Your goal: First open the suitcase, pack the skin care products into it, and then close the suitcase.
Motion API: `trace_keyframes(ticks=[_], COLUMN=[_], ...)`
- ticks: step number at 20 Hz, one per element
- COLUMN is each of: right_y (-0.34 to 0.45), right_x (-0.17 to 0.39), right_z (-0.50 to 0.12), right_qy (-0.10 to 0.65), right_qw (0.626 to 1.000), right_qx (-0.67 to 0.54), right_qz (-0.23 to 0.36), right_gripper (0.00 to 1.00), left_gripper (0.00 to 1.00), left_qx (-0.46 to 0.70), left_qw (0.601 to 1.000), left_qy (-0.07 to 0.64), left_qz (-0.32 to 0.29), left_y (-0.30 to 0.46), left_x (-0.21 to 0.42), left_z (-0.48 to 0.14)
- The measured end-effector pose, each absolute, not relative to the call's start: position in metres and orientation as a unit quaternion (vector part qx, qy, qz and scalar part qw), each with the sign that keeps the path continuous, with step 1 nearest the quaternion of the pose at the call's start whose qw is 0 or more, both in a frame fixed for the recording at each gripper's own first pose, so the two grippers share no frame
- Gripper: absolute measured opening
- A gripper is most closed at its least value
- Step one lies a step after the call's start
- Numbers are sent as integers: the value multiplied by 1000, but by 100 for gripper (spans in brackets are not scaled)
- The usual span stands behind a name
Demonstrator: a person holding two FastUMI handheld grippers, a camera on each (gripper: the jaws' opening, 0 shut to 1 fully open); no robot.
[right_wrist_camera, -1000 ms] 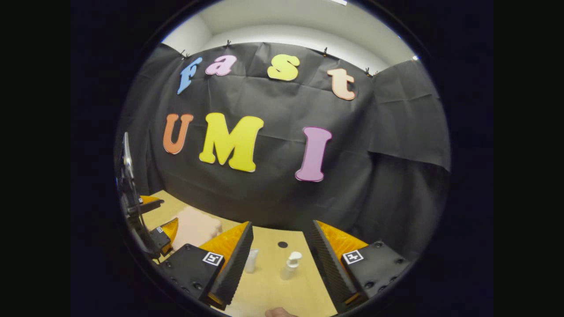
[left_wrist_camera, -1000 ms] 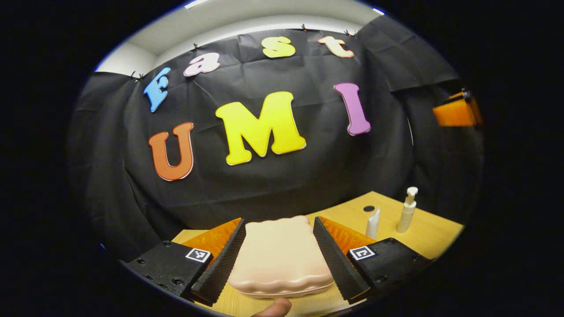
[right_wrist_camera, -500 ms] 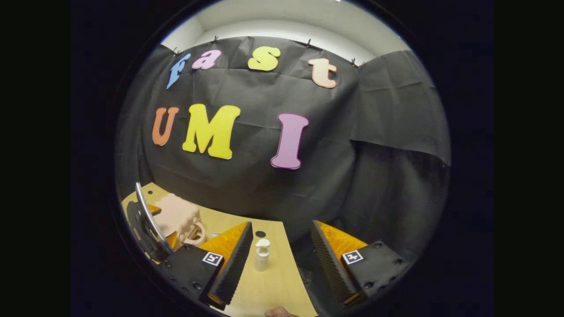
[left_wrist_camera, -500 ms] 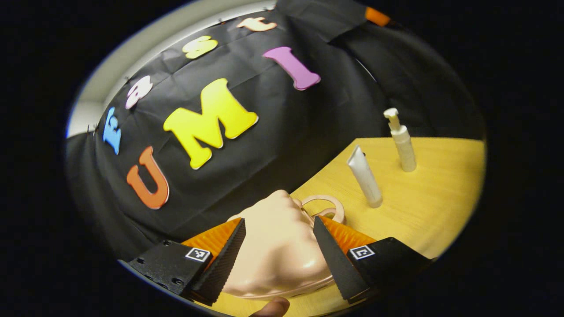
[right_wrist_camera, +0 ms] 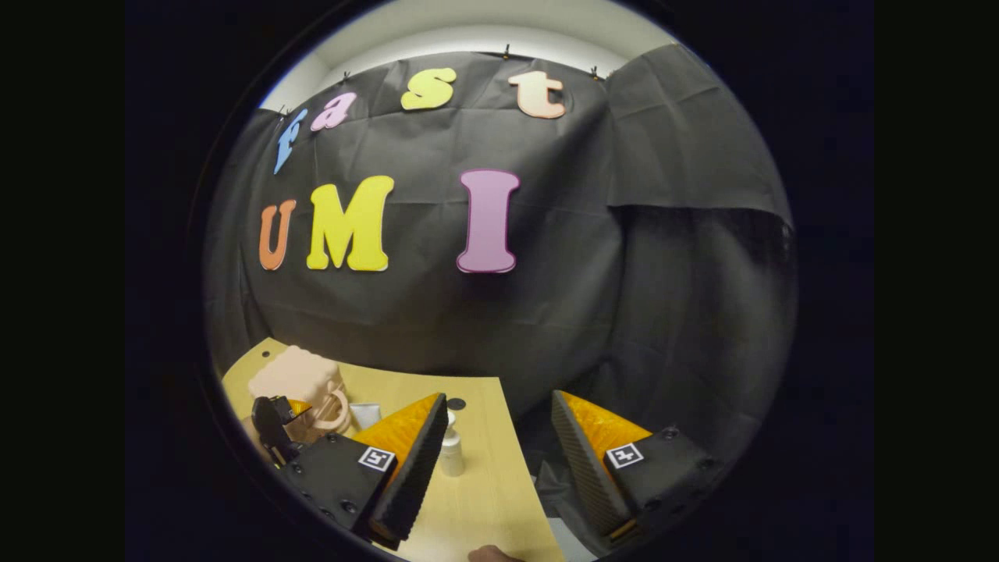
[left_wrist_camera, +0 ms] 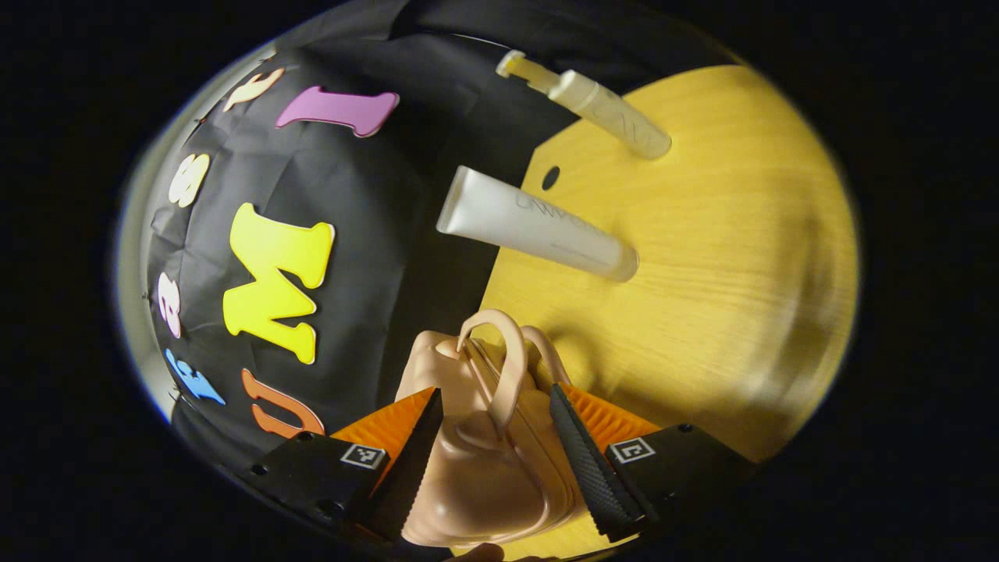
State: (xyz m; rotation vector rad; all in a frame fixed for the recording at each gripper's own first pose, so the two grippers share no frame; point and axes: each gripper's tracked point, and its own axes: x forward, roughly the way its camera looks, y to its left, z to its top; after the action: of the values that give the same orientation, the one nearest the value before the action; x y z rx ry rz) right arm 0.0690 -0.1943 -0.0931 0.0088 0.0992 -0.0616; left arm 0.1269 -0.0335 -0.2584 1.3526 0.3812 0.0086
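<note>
In the left gripper view, rolled far to one side, a small pink suitcase (left_wrist_camera: 484, 460) is seen between the fingers of the left gripper (left_wrist_camera: 492, 460). Both fingers appear to lie against its sides, so it seems to be pinched, though contact on the left finger cannot be told for certain. The suitcase is shut, and its looped handle (left_wrist_camera: 503, 359) points away from the camera over the wooden bench (left_wrist_camera: 718, 257). Farther along the bench, near its back edge by the black cloth wall (left_wrist_camera: 375, 234), a white squeeze tube (left_wrist_camera: 535, 226) is stood on its cap. Beyond it a white pump bottle (left_wrist_camera: 601, 109) is stood upright. A small dark hole (left_wrist_camera: 550, 177) in the benchtop is seen between the two, close to the back edge.

In the right gripper view, the right gripper (right_wrist_camera: 499, 460) is held spread wide with nothing between its fingers, above the bench's right edge (right_wrist_camera: 515, 468). The pump bottle (right_wrist_camera: 450, 453) is partly hidden behind its left finger. The suitcase (right_wrist_camera: 300, 382) is seen toward the bench's left end, with the left gripper (right_wrist_camera: 273, 421) at it, and the tube (right_wrist_camera: 364, 415) just beside it.
</note>
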Motion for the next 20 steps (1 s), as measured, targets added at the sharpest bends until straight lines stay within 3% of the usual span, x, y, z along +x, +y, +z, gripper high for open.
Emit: trace_keyframes(ticks=[1, 5, 6, 7, 8, 13, 18, 20], right_y=[-199, -214, -216, -218, -222, -225, -230, -222], right_x=[72, 80, 80, 80, 80, 77, 67, 60], right_z=[-98, -115, -119, -123, -126, -133, -129, -119], right_qy=[56, 75, 82, 88, 95, 100, 103, 95], right_qw=[998, 997, 997, 996, 995, 995, 994, 994], right_qx=[8, 7, 5, 3, 3, -1, -10, -16], right_qz=[-27, -15, -10, -10, -13, -10, -37, -51], right_gripper=[80, 80, 78, 80, 80, 80, 80, 80], left_gripper=[86, 62, 46, 40, 23, 10, 0, 3], left_qx=[644, 685, 685, 681, 684, 684, 630, 602], left_qw=[744, 700, 699, 701, 698, 698, 747, 772], left_qy=[180, 200, 202, 211, 211, 213, 206, 197], left_qz=[12, 32, 23, 15, 17, 21, 43, 47], left_y=[-31, -26, -31, -33, -32, -33, -22, -20], left_x=[131, 135, 137, 138, 140, 141, 138, 136], left_z=[-261, -262, -262, -267, -265, -261, -227, -205])
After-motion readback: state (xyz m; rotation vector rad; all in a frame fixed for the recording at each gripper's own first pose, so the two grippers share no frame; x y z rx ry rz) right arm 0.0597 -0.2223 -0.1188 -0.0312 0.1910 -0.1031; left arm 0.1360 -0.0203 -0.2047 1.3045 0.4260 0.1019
